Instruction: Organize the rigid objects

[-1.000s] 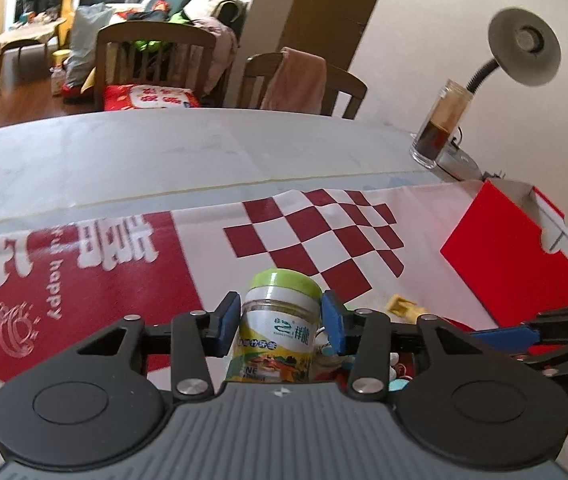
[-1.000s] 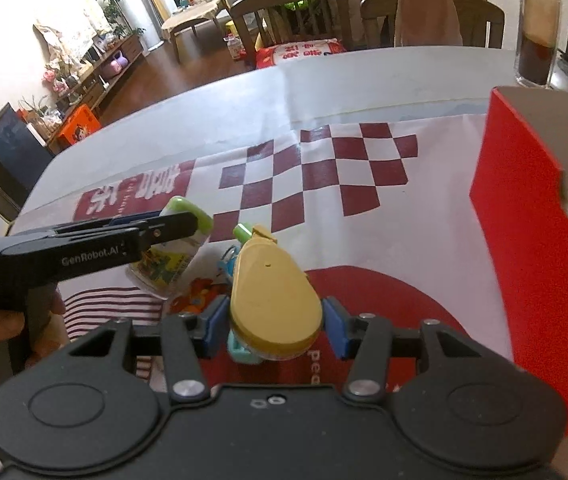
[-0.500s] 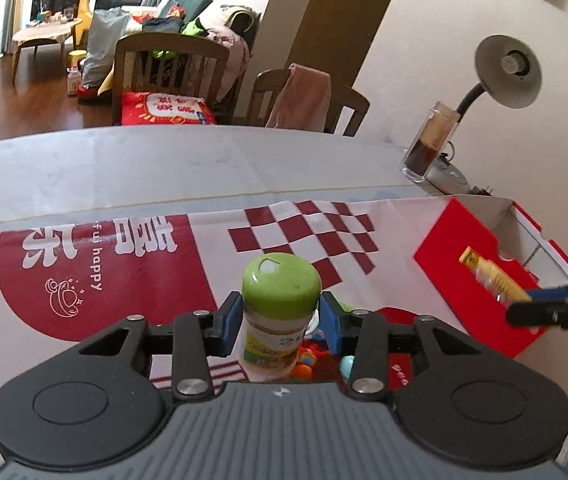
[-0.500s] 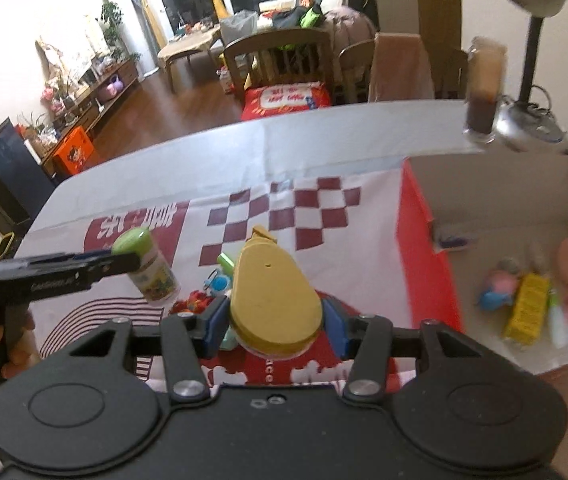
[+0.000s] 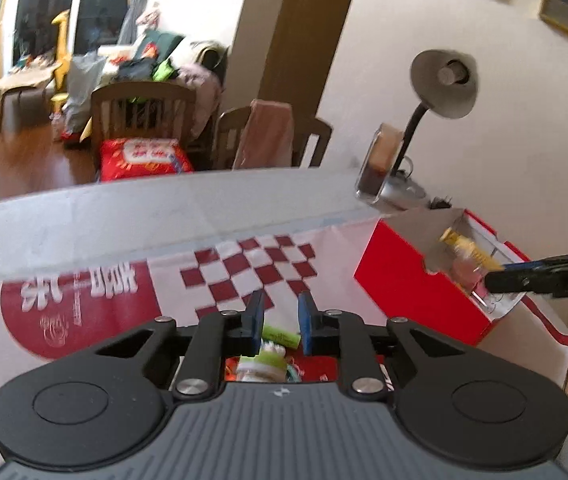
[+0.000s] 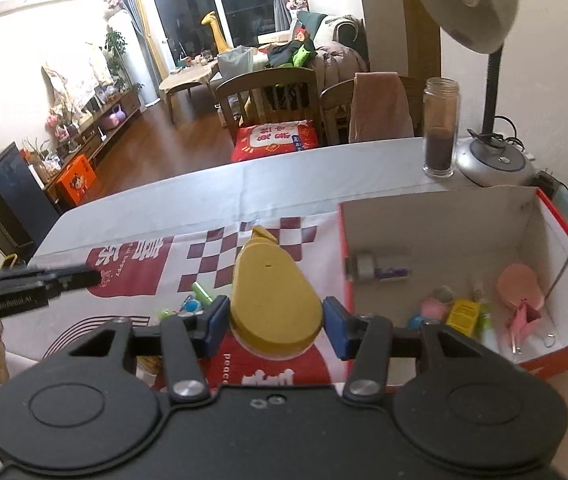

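Yellow pear-shaped toy [image 6: 274, 300] sits clamped in the right claw [image 6: 276, 322], carried above the surface beside the red box [image 6: 435, 240], probably for dropping in. Left claw [image 5: 280, 322] hangs narrow, empty over leftover toys [image 5: 268, 360].

The red box [image 6: 563, 344] stands open-topped at the table's right side, so entry from above is unobstructed, though its floor is crowded along the near wall by a yellow carton [image 6: 463, 314], a pink paddle [image 6: 520, 288] and small toys. Its far left corner holds only a grey tube [image 6: 379, 270]. Behind the box a glass jar [image 6: 439, 132] and a desk lamp [image 6: 479, 20] block the back edge. Left of the box, the checkered cloth [image 6: 212, 254] lies bare. Loose toys [image 5: 272, 354] clutter the spot below the left gripper [image 5: 280, 316]. The right gripper [image 6: 276, 322] carries a yellow pear-shaped piece [image 6: 274, 300] jutting forward.
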{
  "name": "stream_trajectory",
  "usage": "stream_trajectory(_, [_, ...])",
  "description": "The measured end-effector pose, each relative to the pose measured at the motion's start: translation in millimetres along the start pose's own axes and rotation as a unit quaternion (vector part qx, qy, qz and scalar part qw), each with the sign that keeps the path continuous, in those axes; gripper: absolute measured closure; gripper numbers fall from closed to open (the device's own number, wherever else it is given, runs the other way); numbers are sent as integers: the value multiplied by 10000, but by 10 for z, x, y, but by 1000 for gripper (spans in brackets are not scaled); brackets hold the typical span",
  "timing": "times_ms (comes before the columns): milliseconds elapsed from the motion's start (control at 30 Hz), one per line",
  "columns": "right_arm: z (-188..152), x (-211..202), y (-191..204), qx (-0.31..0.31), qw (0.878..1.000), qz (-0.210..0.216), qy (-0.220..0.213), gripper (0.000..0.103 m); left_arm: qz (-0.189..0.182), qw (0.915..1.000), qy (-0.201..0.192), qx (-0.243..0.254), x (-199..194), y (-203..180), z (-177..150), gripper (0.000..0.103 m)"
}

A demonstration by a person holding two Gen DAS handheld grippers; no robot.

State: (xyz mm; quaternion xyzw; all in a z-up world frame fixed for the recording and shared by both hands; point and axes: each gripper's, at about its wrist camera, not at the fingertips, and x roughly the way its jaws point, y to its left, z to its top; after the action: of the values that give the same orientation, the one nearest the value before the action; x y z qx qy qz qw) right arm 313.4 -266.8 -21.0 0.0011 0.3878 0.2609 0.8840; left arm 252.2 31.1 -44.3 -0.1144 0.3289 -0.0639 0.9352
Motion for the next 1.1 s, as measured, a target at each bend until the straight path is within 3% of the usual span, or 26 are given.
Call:
stream_trajectory(200, [-58, -68, -245, 74, 9999, 73, 12, 53, 205, 9991, 352, -113, 202, -29, -274, 83])
stream_trajectory(300, [-102, -108, -330, 152, 9999, 61, 42, 53, 311, 9980, 524, -154, 388, -14, -430, 58])
stream_trajectory(333, [-117, -124, -341, 162, 9998, 58, 48, 53, 350, 9979, 527, -160, 427, -9, -475, 43])
stream_trajectory(367, [-126, -136, -355, 162, 9998, 46, 50, 53, 339, 9980, 507, -152, 462, -5, -514, 39])
stream_trajectory(833, [-230, -247, -615, 383, 9989, -261, 46, 53, 449, 9950, 889, 121, 901, 6, -739, 41])
stream_trajectory(933, [-241, -252, -621, 380, 9989, -288, 41, 53, 578, 9937, 929, 248, 951, -21, -766, 46])
stream_trajectory(1033, [-230, -242, -632, 385, 9988, -301, 31, 53, 736, 9925, 918, 337, 969, -39, -784, 57])
stream_trajectory(1100, [-222, -239, -635, 374, 9988, -314, 30, 53, 722, 9928, 905, 312, 962, -20, -786, 57])
